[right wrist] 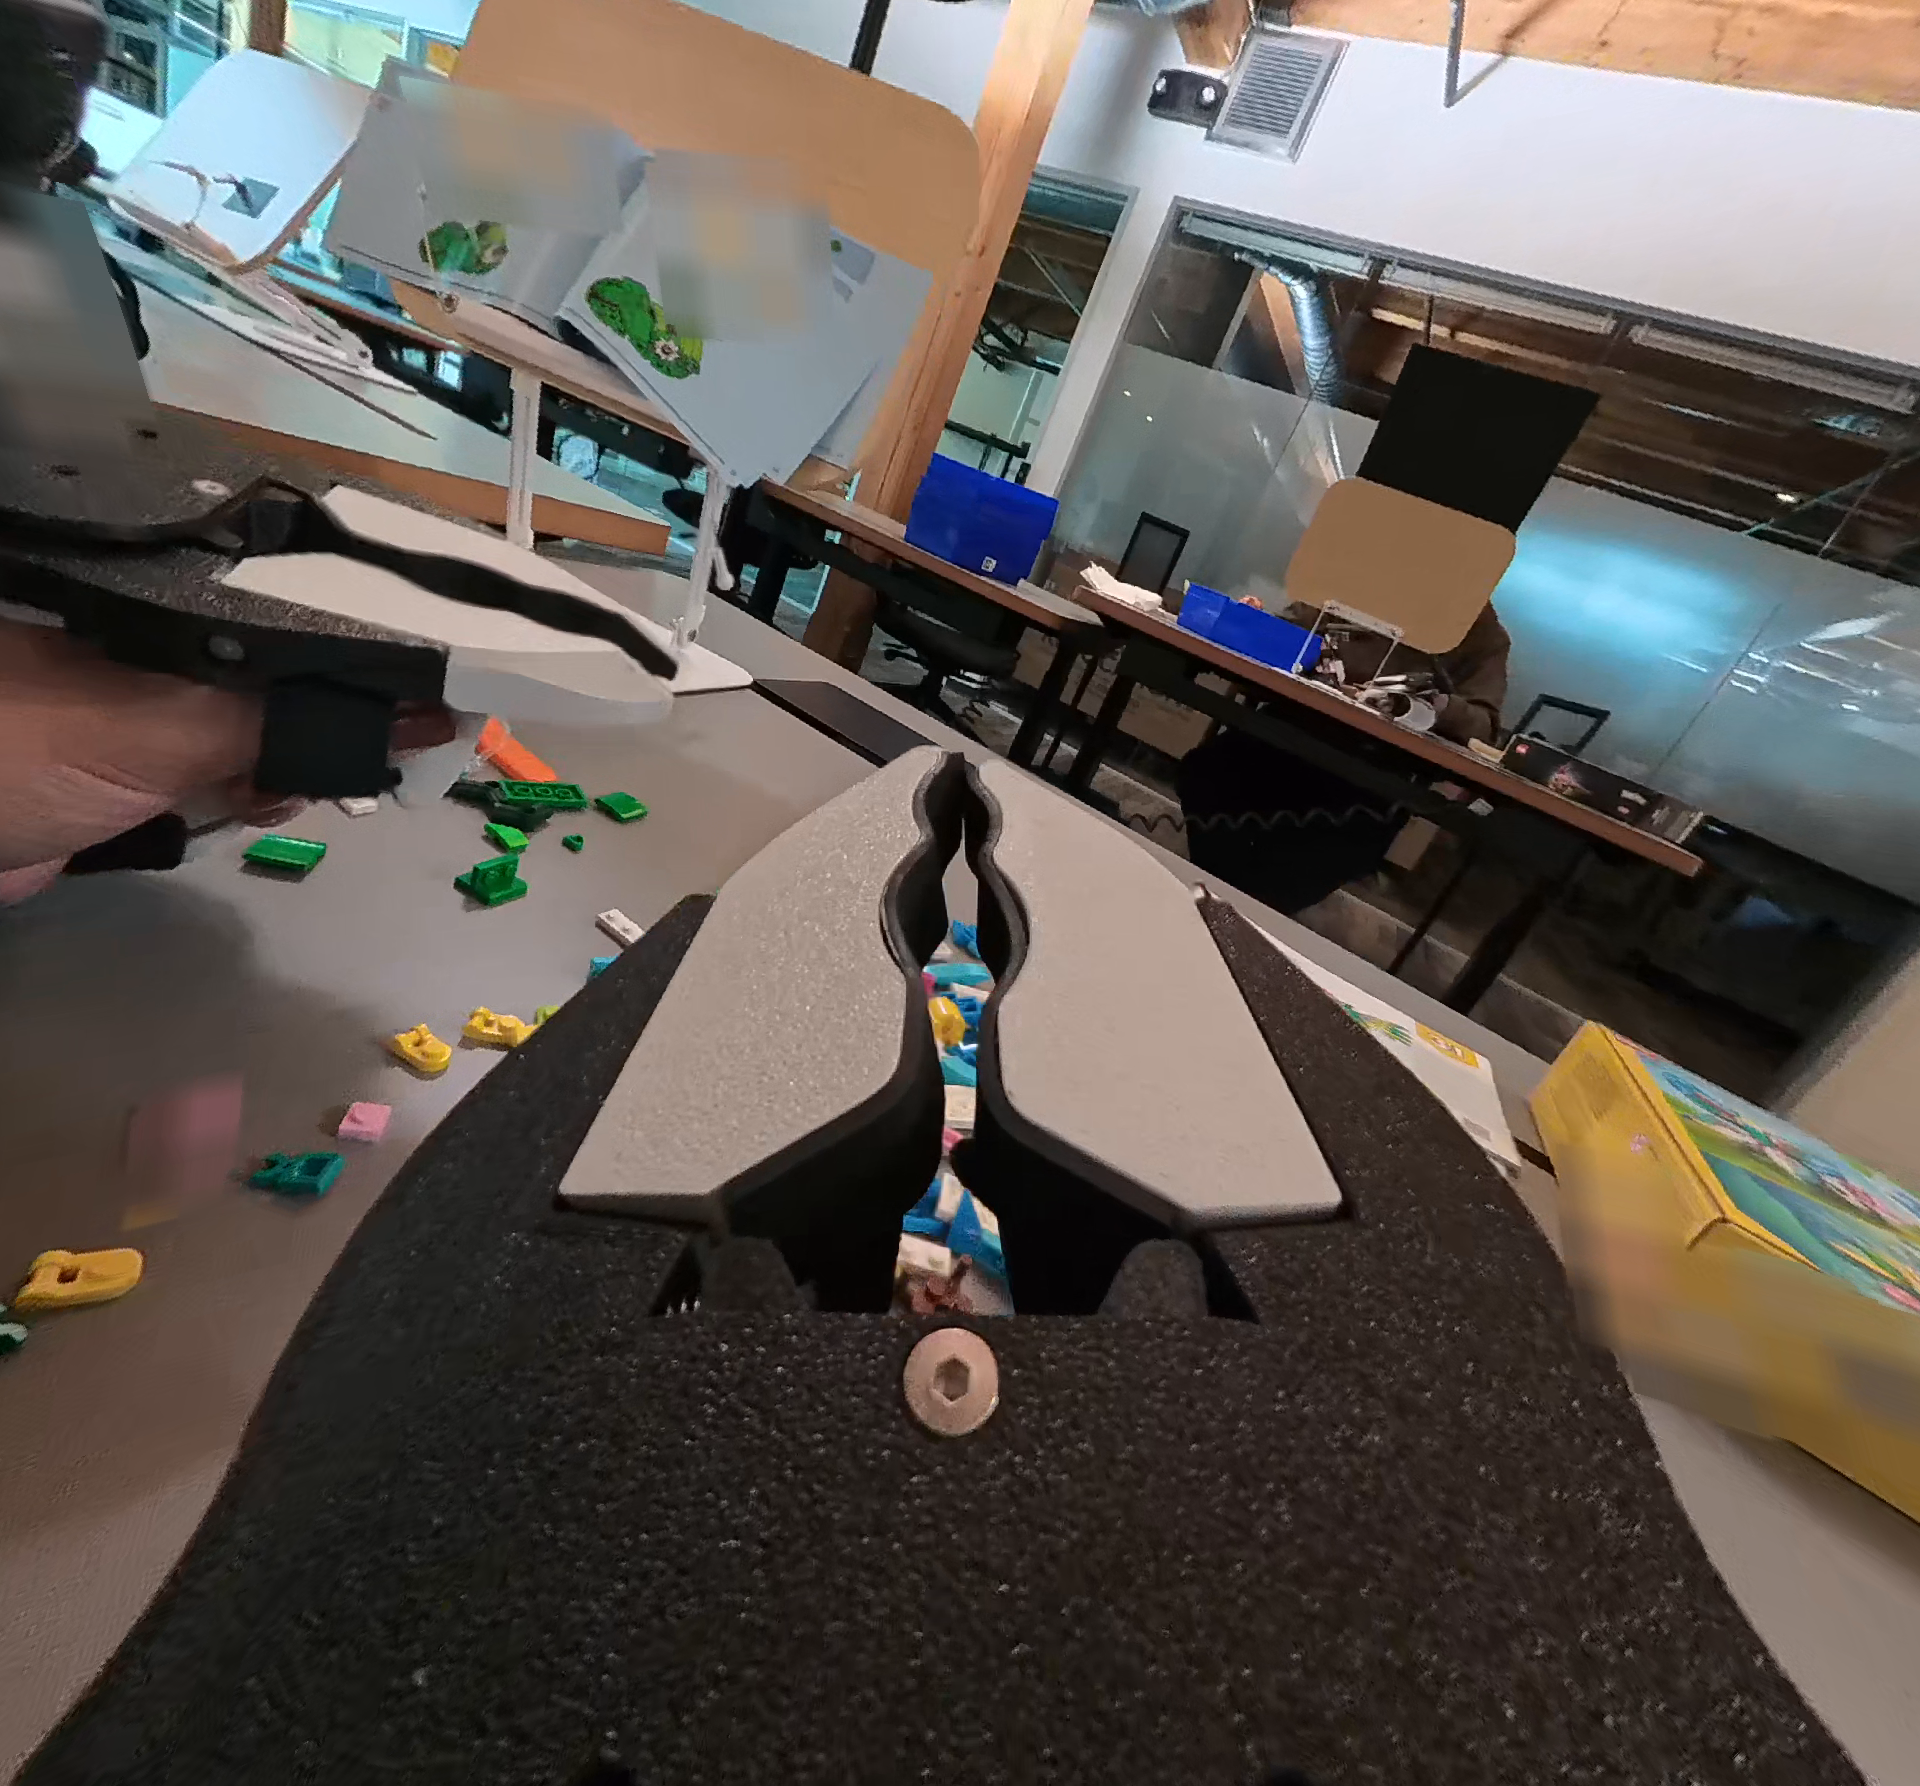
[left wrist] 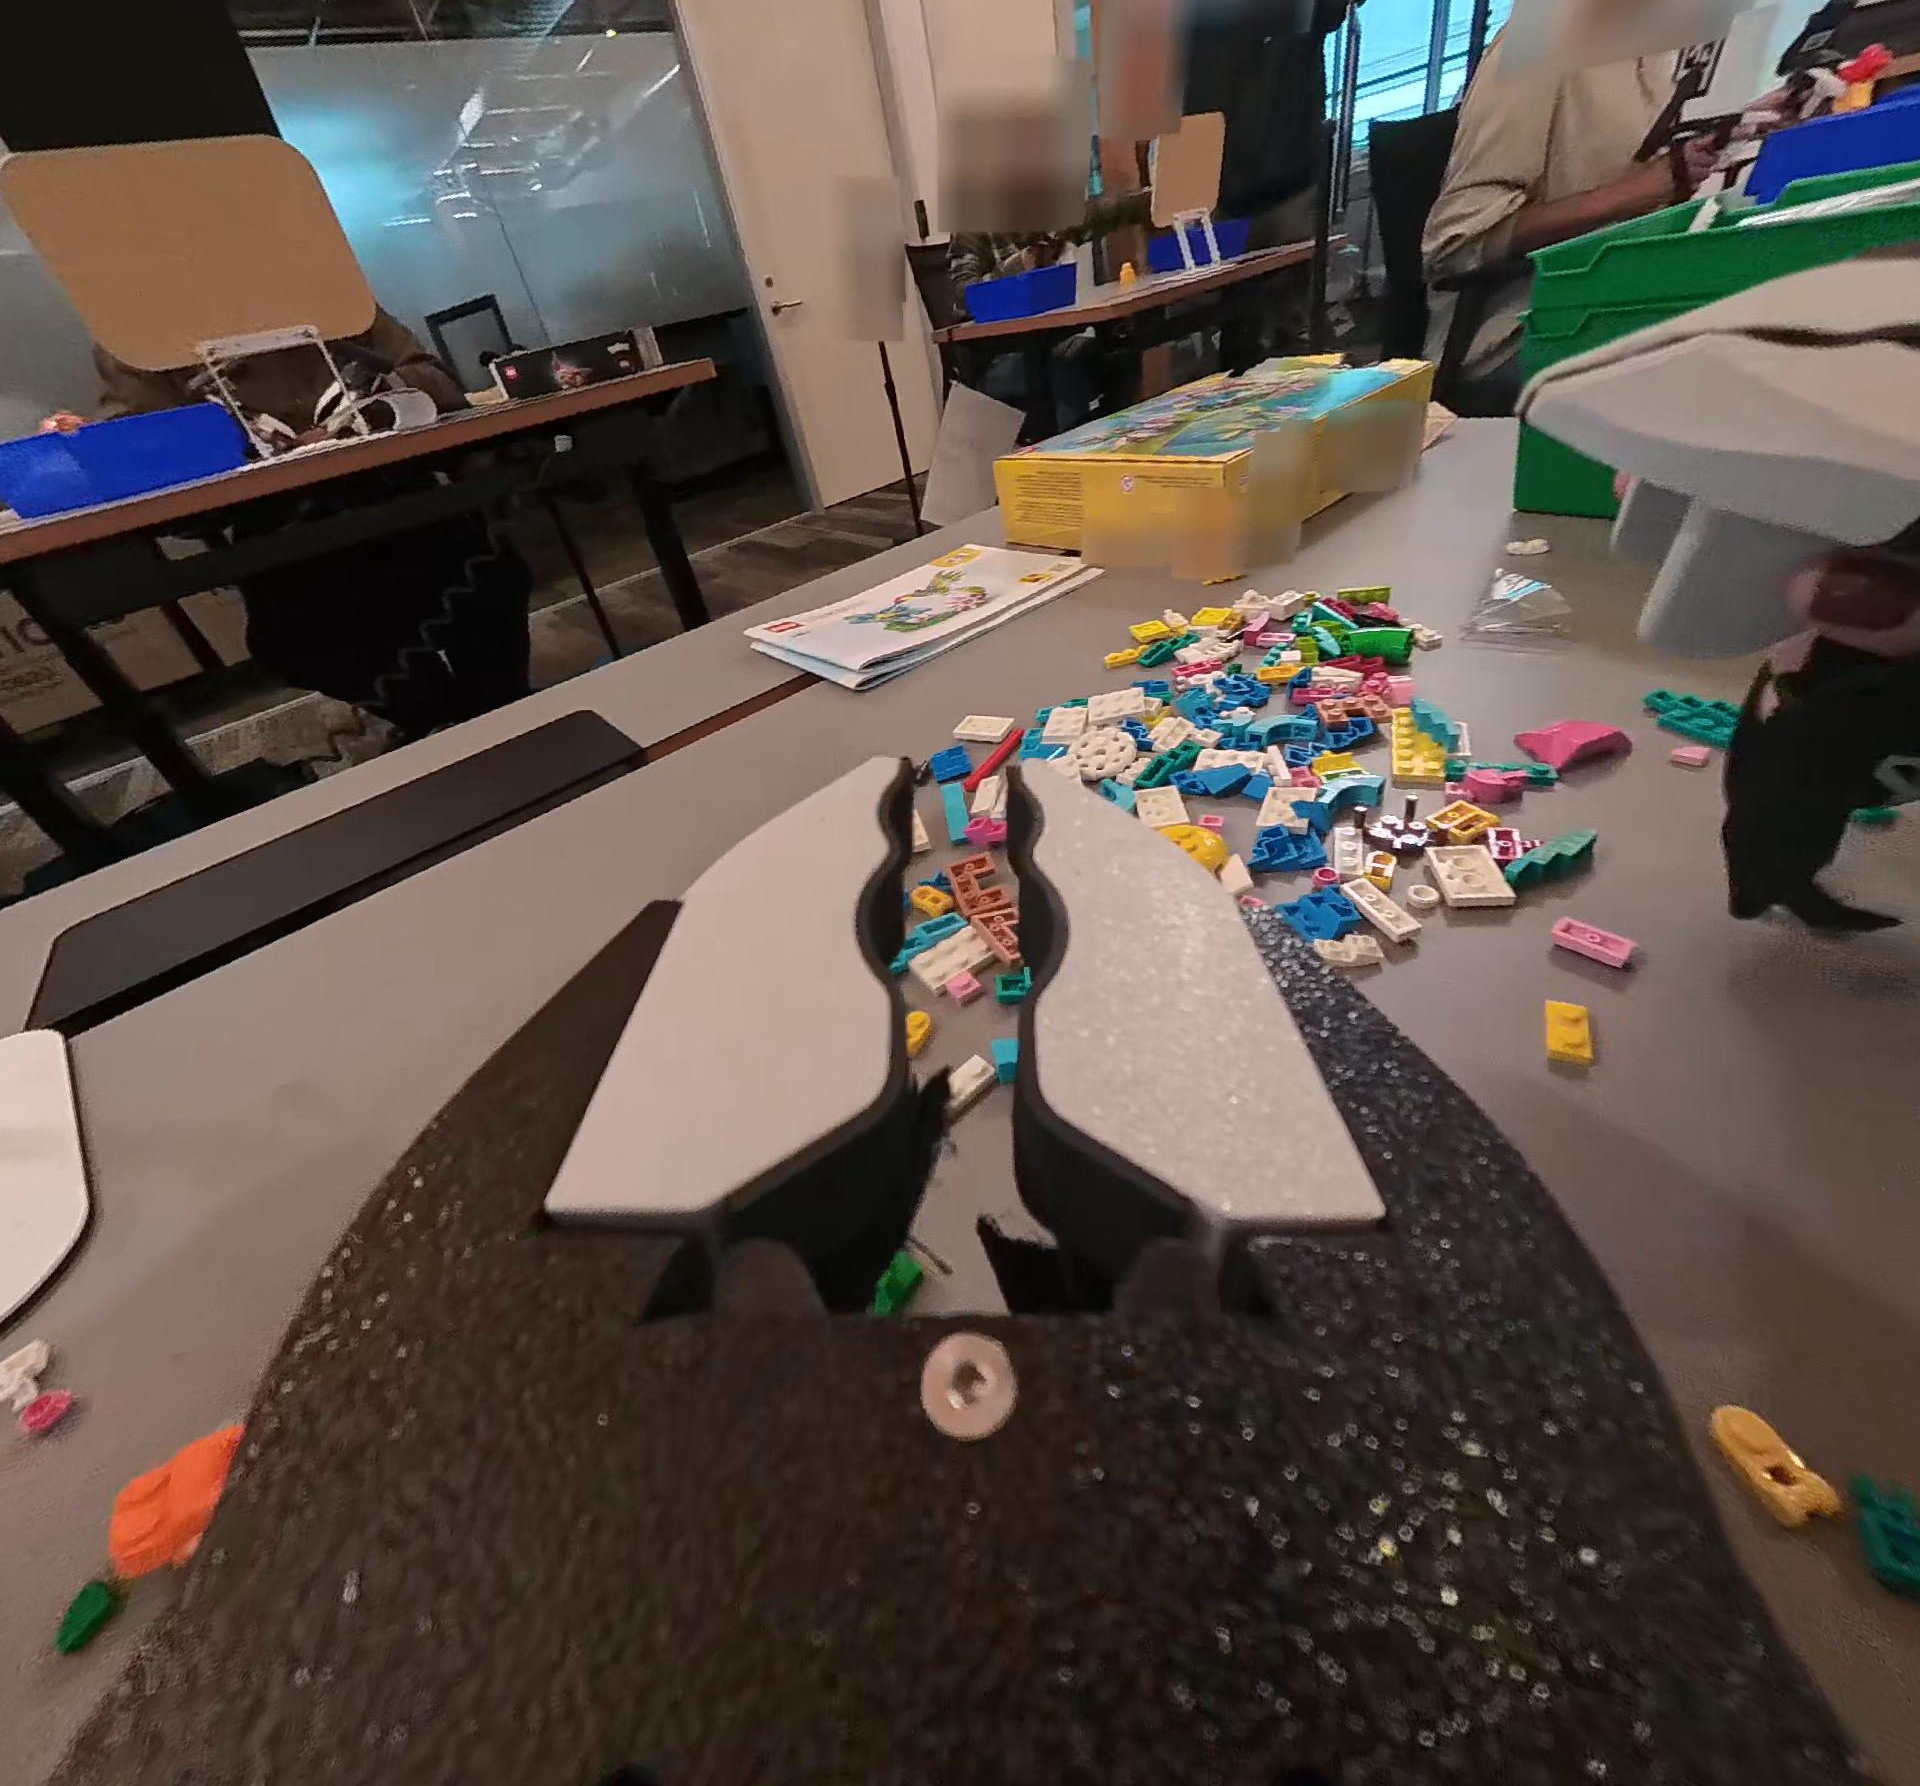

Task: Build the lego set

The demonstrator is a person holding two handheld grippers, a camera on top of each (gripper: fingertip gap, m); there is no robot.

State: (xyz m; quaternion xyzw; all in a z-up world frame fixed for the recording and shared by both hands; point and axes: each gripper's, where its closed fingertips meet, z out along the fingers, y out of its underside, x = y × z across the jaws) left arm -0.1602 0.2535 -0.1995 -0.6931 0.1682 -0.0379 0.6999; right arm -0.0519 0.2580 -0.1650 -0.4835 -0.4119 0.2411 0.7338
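A pile of small loose lego pieces [left wrist: 1278,770] in blue, white, pink, yellow and teal lies on the grey table [left wrist: 312,1113]. My left gripper [left wrist: 964,775] hovers over the pile's near edge with a narrow gap between its fingers and nothing in it. My right gripper [right wrist: 961,775] is above the same pile, fingertips almost touching, nothing visible between them. The pile shows through its fingers [right wrist: 951,1019]. The left gripper also shows in the right wrist view [right wrist: 634,661], held by a hand [right wrist: 94,770]. Green pieces [right wrist: 520,801] lie beneath it.
A yellow lego box [left wrist: 1195,469] and a closed booklet [left wrist: 914,614] lie beyond the pile. An open instruction booklet [right wrist: 644,282] rests on a white stand. Green bins [left wrist: 1683,302] stand at the far right. Stray orange [left wrist: 166,1508] and yellow [left wrist: 1766,1476] pieces lie near me. People sit at other tables. Some 12 cm of space lies between my two pairs of fingers.
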